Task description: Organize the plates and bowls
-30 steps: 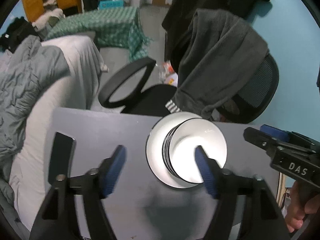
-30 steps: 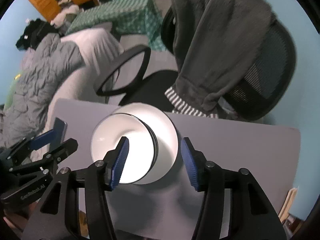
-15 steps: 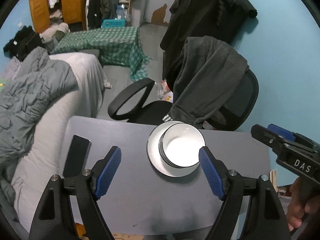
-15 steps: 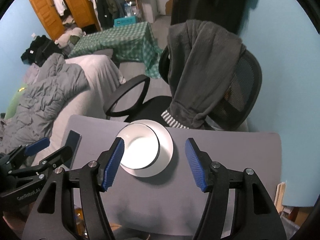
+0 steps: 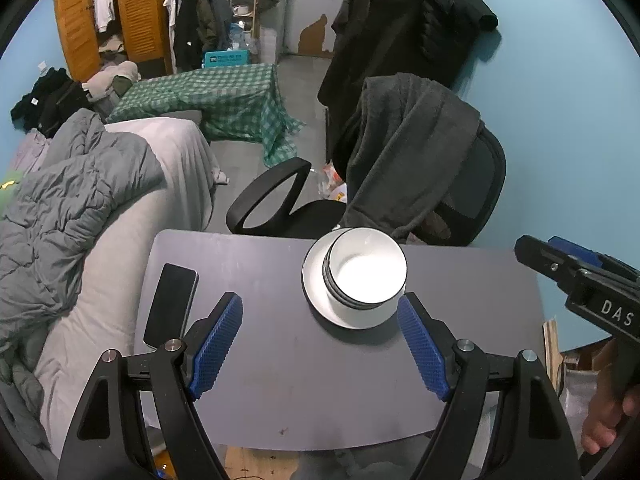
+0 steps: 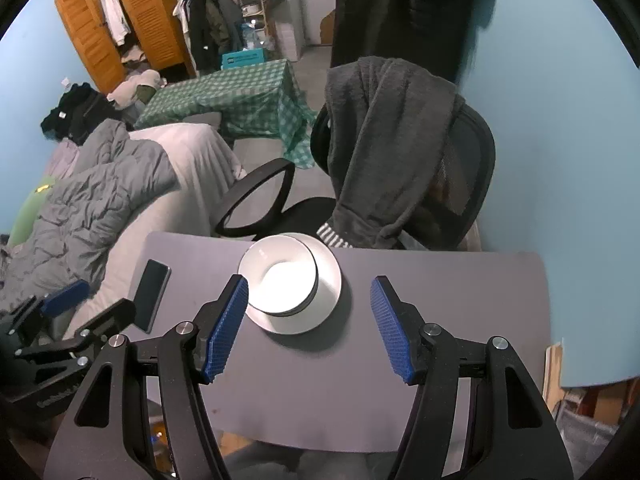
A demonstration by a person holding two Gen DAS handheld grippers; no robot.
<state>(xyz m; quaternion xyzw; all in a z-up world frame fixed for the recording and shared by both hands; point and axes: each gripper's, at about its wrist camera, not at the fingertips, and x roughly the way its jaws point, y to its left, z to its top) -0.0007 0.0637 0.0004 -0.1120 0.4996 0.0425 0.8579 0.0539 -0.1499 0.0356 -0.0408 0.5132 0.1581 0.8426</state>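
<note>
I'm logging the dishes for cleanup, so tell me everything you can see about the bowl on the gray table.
The bowl is white and glossy, probably ceramic, with dark bands around its outer wall that may be the rims of more bowls nested under it. It sits upright and looks empty, a bright glare on its bottom. It rests on a white plate, off-centre toward one edge, on the far side of the gray table near the office chair. Neither gripper touches it.

Dim, sharp fisheye frames, glare inside bowl [image 5: 370, 276]
</note>
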